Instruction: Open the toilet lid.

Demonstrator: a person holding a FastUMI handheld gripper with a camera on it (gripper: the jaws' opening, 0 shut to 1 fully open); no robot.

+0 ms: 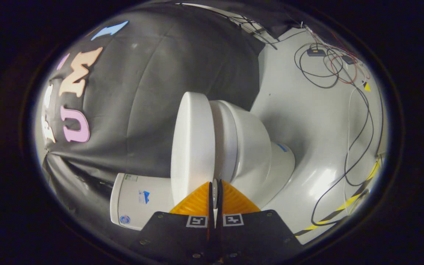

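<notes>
Fingers [199,200] pinched together at toilet lid [193,147] edge

A pale, glossy floor [307,121] spreads through the booth, catching a soft glare. Against it hangs a black cloth wall [168,84], creased and gathered where it meets the floor. Loose cables [359,147], black and white, trail across the floor well away from the wall, some coiled near a small black box [315,52] that lies at the far end of the floor, close to the wall's edge. Thin red wires [339,70] tangle just beside that box. A strip of yellow-and-black tape [348,202] runs along the floor at its near end, under the cables.
</notes>
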